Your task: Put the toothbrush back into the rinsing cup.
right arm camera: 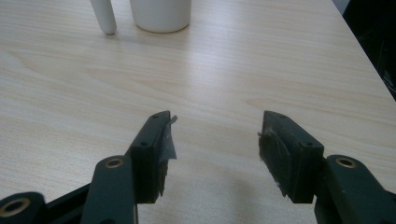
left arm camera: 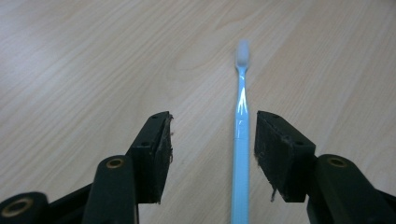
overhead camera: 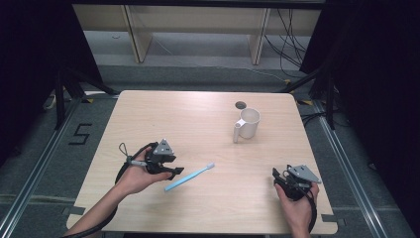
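Note:
A light blue toothbrush (overhead camera: 190,177) with a white head lies flat on the wooden table (overhead camera: 198,124), head toward the right. My left gripper (overhead camera: 174,172) sits at its handle end. In the left gripper view the toothbrush (left arm camera: 241,140) runs between the open jaws, close to the right pad (left arm camera: 275,149) without being pressed. A white mug (overhead camera: 246,124) with a handle stands upright at the back right. My right gripper (overhead camera: 280,179) rests open near the front right edge, nothing between its fingers (right arm camera: 154,149); the mug's base (right arm camera: 161,16) is far ahead of it.
A small dark round hole (overhead camera: 240,104) is in the table just behind the mug. Black curtains flank the table, and wooden furniture legs and cables lie on the floor beyond it. Bare tabletop spreads between the mug and the toothbrush.

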{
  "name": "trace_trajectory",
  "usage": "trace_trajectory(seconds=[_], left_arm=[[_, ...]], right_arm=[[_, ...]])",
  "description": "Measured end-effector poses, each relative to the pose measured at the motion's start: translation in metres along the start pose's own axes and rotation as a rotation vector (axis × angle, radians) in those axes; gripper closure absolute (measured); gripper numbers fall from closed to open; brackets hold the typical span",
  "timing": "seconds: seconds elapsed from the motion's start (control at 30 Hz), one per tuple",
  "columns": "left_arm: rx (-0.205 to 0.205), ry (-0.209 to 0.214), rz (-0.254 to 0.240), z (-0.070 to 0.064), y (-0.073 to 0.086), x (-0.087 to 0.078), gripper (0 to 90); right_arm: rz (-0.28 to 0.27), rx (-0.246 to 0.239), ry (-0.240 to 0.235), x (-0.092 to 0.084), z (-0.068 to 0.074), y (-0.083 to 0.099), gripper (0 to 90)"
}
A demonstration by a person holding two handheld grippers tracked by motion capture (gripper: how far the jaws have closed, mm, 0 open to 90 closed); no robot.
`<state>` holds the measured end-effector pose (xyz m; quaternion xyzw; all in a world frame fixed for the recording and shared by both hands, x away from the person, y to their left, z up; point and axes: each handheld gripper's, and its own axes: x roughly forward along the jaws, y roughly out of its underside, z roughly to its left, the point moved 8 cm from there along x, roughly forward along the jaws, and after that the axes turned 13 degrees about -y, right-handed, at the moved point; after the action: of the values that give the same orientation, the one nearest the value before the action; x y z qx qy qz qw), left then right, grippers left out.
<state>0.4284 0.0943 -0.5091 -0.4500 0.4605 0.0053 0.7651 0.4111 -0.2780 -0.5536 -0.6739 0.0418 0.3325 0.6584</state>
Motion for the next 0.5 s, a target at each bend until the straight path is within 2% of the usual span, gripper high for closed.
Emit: trace_trajectory(seconds=[0.07,0.1,0.13,0.17,0.2,0.23,0.27,0.3,0.33,0.47,0.5], left_arm=[[0.018,0.011,0.021,-0.002,-0.001,0.003,46.7],[0.045,0.023,0.053,-0.004,-0.001,0.005,47.8],[0.045,0.023,0.053,-0.004,-0.001,0.005,48.8],[0.059,0.028,0.068,-0.005,-0.001,0.006,48.8],[0.072,0.029,0.085,-0.006,-0.001,0.007,49.6],[0.097,0.037,0.109,-0.006,0.000,0.008,50.3],[0.092,0.043,0.116,-0.007,-0.001,0.009,51.7],[0.106,0.050,0.134,-0.008,0.000,0.010,51.7],[0.112,0.053,0.148,-0.009,0.000,0.011,52.2],[0.134,0.070,0.205,-0.012,-0.001,0.015,54.6],[0.158,0.075,0.230,-0.012,0.000,0.015,55.0]], right_arm=[[0.000,-0.014,0.008,0.000,-0.001,0.000,44.4],[0.003,0.017,0.005,0.000,0.001,0.000,44.4],[0.003,0.017,0.005,0.000,0.001,0.000,44.4],[0.001,-0.017,0.009,0.000,-0.001,-0.001,44.4],[0.005,0.023,0.002,0.000,0.002,0.001,44.4],[0.006,0.027,0.001,0.000,0.003,0.001,44.4],[0.008,0.026,-0.001,0.000,0.003,0.001,44.4],[0.008,0.026,-0.001,0.000,0.003,0.001,44.4],[0.007,0.002,-0.010,0.001,0.001,0.000,44.4],[0.017,-0.007,-0.007,0.001,0.000,0.001,44.4],[0.018,-0.007,-0.007,0.001,0.000,0.001,44.4]])
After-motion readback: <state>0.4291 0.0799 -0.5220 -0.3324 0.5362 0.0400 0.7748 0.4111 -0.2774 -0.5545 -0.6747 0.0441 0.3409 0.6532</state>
